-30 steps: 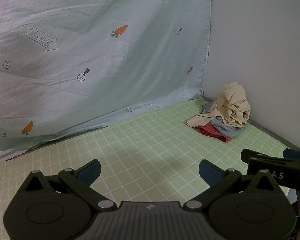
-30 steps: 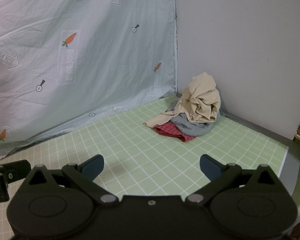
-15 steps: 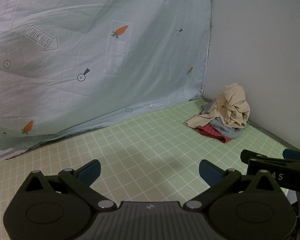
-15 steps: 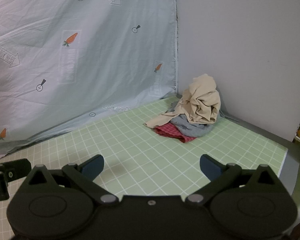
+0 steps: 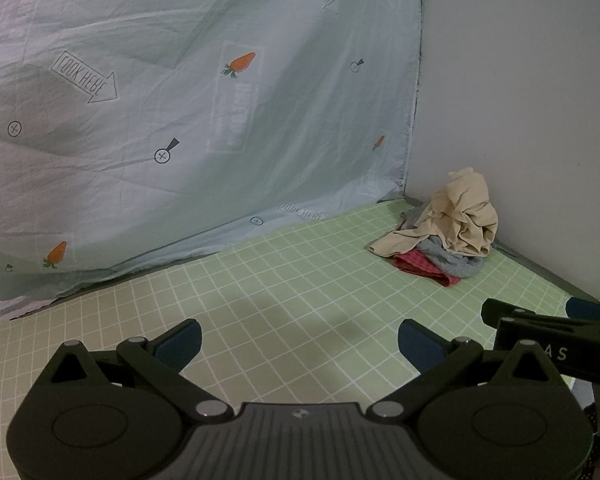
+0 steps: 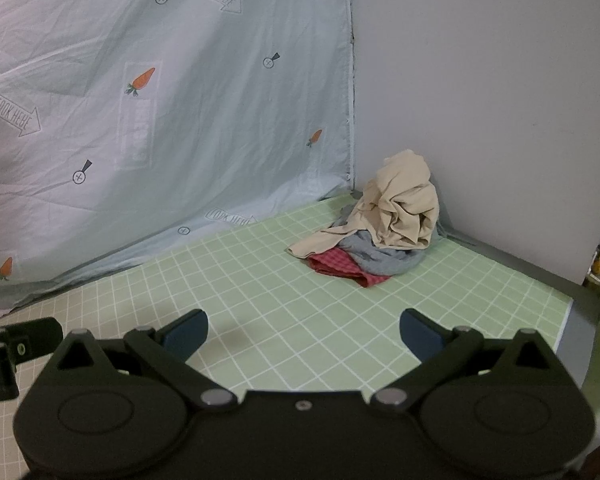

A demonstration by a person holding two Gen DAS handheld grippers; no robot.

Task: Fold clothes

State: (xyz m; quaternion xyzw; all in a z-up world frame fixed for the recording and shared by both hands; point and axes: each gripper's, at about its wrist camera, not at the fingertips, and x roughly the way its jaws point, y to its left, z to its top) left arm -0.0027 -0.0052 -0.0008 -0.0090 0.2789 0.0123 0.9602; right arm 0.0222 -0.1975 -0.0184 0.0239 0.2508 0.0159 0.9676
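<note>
Altogether two claws show, and one heap of clothes. The left claw [image 5: 298, 338] hangs above the green gridded mat [image 5: 260, 288] with its jaws spread wide and nothing between the two blue pads [image 5: 180, 340]. The right claw [image 6: 303, 332] is likewise spread wide and empty, its own pair of blue pads [image 6: 420, 336] well apart. Each claw also shows at the edge of the other's view.

The heap [image 6: 376, 232] sits in the far corner of the counter [image 6: 580, 300], well apart from both claws, close to where the printed sheet [image 6: 160, 120] meets the plain grey wall [image 6: 480, 100]. Three garments can be counted in it. A beige garment [image 6: 400, 208] lies on top, crumpled and bunched up into a peak, with one flap trailing down to the left onto the mat. Under it lies a grey garment [image 6: 384, 258], rumpled. A red checked garment [image 6: 340, 266] lies at the bottom, poking out toward the front. None is folded.

The sheet is pale blue, with several orange carrots and "LOOK HERE" arrows printed on it.
</note>
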